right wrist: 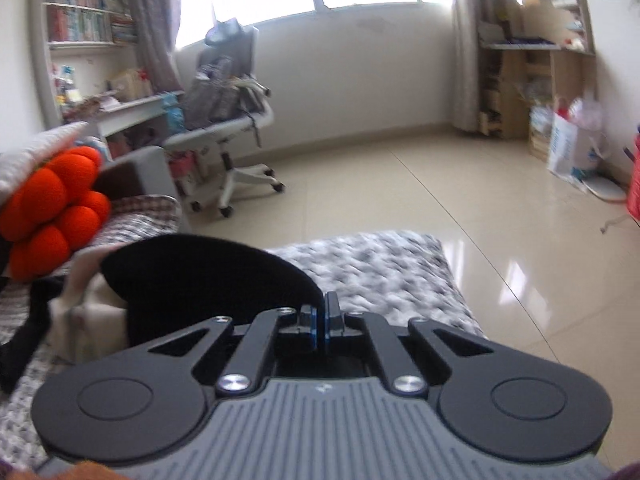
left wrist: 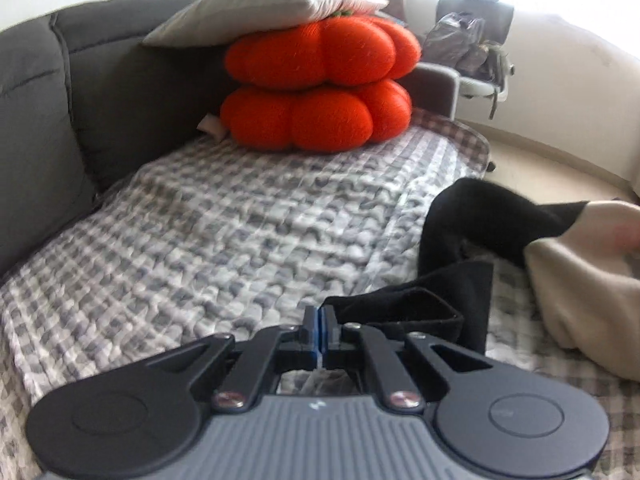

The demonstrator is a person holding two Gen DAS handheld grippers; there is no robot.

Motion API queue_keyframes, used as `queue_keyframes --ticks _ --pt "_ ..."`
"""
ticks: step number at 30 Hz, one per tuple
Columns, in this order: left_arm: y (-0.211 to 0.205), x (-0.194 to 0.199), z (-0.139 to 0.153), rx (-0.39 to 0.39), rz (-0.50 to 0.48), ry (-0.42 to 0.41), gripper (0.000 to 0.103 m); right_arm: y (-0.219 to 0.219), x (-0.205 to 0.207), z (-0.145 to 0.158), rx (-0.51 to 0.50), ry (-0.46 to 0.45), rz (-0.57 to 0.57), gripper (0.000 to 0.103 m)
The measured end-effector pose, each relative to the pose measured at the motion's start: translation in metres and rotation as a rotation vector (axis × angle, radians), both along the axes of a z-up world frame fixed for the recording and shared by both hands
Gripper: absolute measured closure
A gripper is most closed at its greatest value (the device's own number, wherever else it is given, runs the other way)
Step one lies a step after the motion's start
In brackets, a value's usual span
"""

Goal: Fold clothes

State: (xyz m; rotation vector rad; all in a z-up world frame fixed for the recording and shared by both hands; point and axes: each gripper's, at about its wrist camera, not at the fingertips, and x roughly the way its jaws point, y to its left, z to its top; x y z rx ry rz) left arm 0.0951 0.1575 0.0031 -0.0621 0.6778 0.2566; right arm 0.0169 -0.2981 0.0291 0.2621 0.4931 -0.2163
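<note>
A black garment (left wrist: 472, 224) lies at the right of the checked sofa cover (left wrist: 220, 220), partly over a cream garment (left wrist: 580, 276). One black edge runs up to my left gripper (left wrist: 320, 316), whose blue pads are pressed together on it. In the right wrist view the same black garment (right wrist: 208, 276) arcs in from the left and ends at the tips of my right gripper (right wrist: 321, 312), which is shut on its edge. The cream garment (right wrist: 92, 312) shows beneath the black cloth at the left. How much cloth sits between the pads is hidden.
Two orange pumpkin cushions (left wrist: 316, 92) under a pale pillow (left wrist: 272, 4) stand at the far end of the grey sofa (left wrist: 100, 80). Beyond the sofa edge are tiled floor (right wrist: 440, 184), a loaded white office chair (right wrist: 236, 120) and wooden shelves (right wrist: 532, 80).
</note>
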Motion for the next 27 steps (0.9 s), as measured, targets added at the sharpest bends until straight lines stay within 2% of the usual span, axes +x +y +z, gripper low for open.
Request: queue_keyframes --ticks 5,8,14,15,16,17,18,21,23,24,25,27 --pt "-0.003 0.001 -0.003 -0.001 -0.006 0.023 0.101 -0.015 0.008 -0.013 -0.019 0.077 -0.087 0.101" --pt "-0.003 0.0 -0.002 -0.013 -0.009 0.023 0.1 -0.025 0.01 -0.022 0.01 0.118 -0.13 0.101" --pt "-0.004 0.0 0.0 -0.017 -0.009 0.02 0.097 -0.027 0.006 -0.023 0.065 0.131 -0.115 0.098" --pt "-0.004 -0.001 0.002 -0.02 -0.007 0.015 0.093 -0.025 0.005 -0.02 0.065 0.127 -0.105 0.091" --pt "-0.004 -0.002 0.003 -0.023 -0.005 0.009 0.084 -0.022 0.004 -0.018 0.066 0.123 -0.093 0.087" --pt "-0.005 -0.003 0.005 -0.024 -0.001 0.002 0.077 -0.021 0.003 -0.016 0.068 0.122 -0.079 0.087" --pt "-0.006 -0.006 0.007 -0.024 0.001 -0.009 0.064 -0.019 0.002 -0.014 0.074 0.123 -0.062 0.087" --pt "-0.01 -0.011 0.012 -0.029 -0.013 -0.036 0.053 -0.013 -0.002 -0.008 0.082 0.116 -0.013 0.084" --pt "-0.014 -0.014 0.016 -0.035 -0.027 -0.053 0.049 -0.011 -0.006 -0.004 0.078 0.106 0.011 0.072" --pt "-0.016 -0.016 0.018 -0.04 -0.037 -0.064 0.048 -0.009 -0.008 -0.001 0.075 0.092 0.022 0.052" --pt "-0.019 -0.018 0.02 -0.046 -0.048 -0.075 0.048 -0.007 -0.011 0.003 0.072 0.071 0.034 0.036" --pt "-0.025 -0.023 0.024 -0.063 -0.082 -0.1 0.046 -0.001 -0.018 0.011 0.064 0.032 0.063 0.034"
